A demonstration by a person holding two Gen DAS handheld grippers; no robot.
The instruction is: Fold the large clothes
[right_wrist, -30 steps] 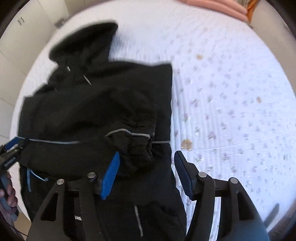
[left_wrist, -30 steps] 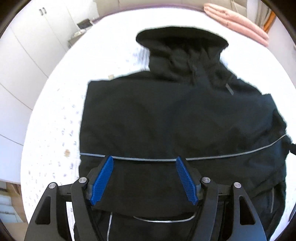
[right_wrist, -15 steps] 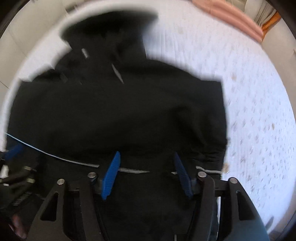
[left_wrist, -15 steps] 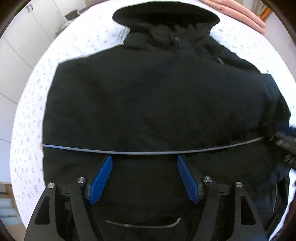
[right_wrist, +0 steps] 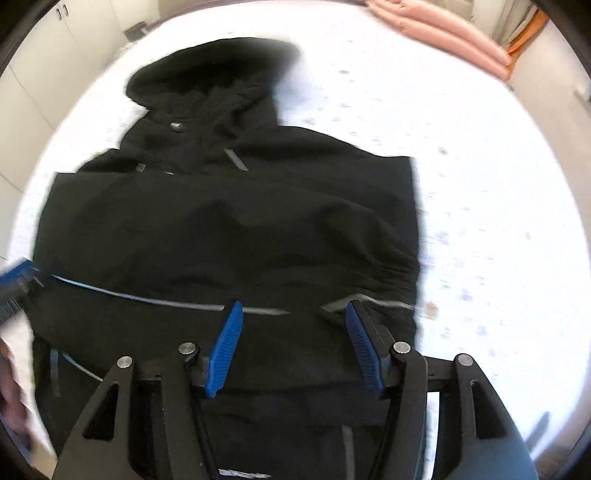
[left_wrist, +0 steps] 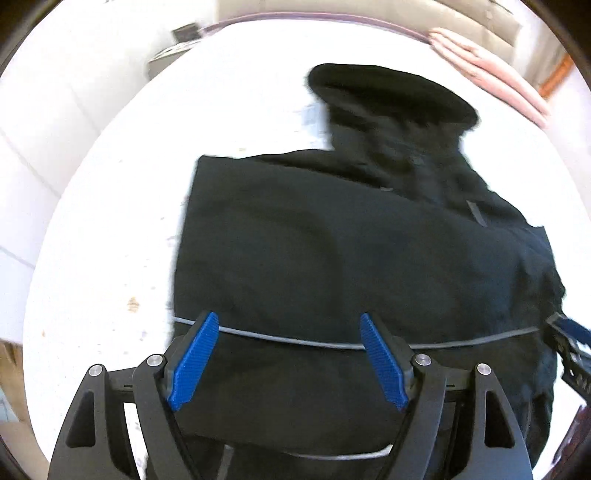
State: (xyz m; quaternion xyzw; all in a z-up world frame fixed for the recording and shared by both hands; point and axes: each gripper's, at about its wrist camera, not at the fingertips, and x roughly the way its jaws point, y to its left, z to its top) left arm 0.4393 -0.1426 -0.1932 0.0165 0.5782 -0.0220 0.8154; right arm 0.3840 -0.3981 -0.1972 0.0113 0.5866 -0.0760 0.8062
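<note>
Your left tongs (left_wrist: 288, 325) point steeply down at the black jacket (left_wrist: 351, 258), and their jaws are opening; the blue pads (left_wrist: 194, 360) stand wide apart with only flat cloth showing in the gap beneath them, nothing pinched. Your right tongs (right_wrist: 293, 312) hover the same way over the jacket's other half, blue pads (right_wrist: 225, 345) apart and clear of the fabric as far as the blurred picture lets you judge. Each pair shows at the edge of the other's view.

Just past both sets of tips a thin grey reflective stripe (left_wrist: 314, 343) runs across the jacket from side to side. Nearer you than the tips, a lower layer of the garment lies under the tongs' frames, with more grey trim on it.

Beyond the stripe the jacket's body spreads flat on the bed (right_wrist: 498, 221), its sides folded in to straight edges. Farther still, the hood (right_wrist: 210, 74) lies open, pointing away from you.

The bed's white cover carries a faint small print, with a brownish spot (right_wrist: 430, 308) just right of your right tongs. At the bed's far right corner lie pink pillows (right_wrist: 439, 33); white cupboards (right_wrist: 48, 48) stand off to the far left.
</note>
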